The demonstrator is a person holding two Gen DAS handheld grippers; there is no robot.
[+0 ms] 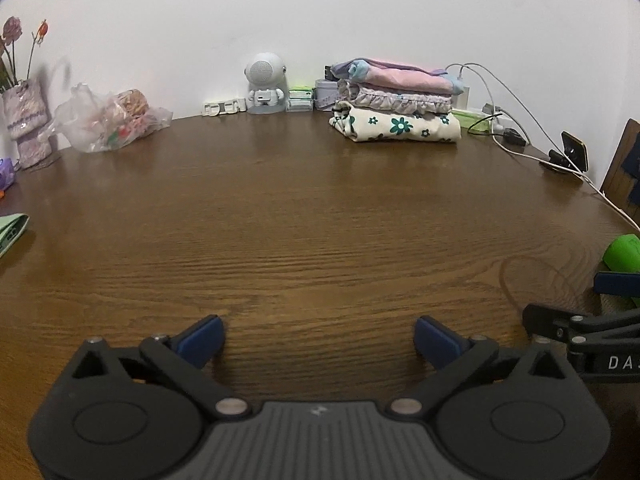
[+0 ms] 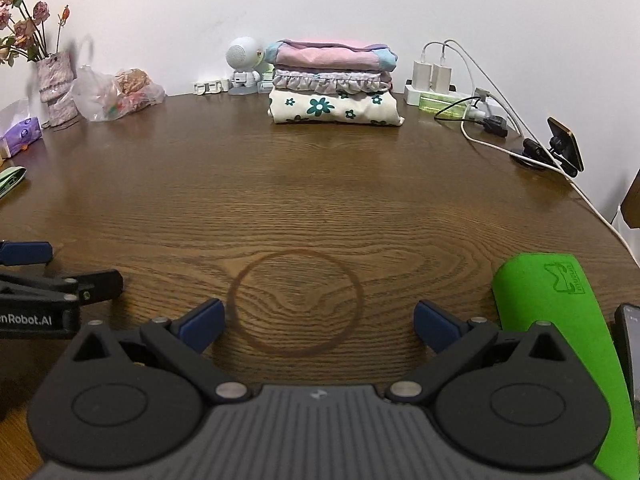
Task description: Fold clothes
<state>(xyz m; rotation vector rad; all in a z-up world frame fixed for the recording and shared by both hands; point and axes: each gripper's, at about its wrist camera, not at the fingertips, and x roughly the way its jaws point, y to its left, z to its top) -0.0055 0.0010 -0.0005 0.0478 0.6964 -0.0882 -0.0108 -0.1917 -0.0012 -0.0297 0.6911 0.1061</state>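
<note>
Here, from the left wrist view, the left gripper point(image 1: 318, 338) hangs low over a brown wooden table point(image 1: 304, 208), its jaws wide apart with only bare wood between them. The stack of folded clothes point(image 1: 396, 102) sits at one o'clock by the white wall point(image 1: 320, 12), next to a small white robot figure point(image 1: 266, 84) at twelve. A plastic bag point(image 1: 108, 120) and a vase point(image 1: 28, 124) stand at ten o'clock.

From the right wrist view, the right gripper point(image 2: 318, 326) has its jaws apart too, framing a dark ring stain point(image 2: 296, 304). The clothes lie at twelve o'clock, chargers point(image 2: 434, 76) at one, a green case point(image 2: 556, 320) at four.
</note>
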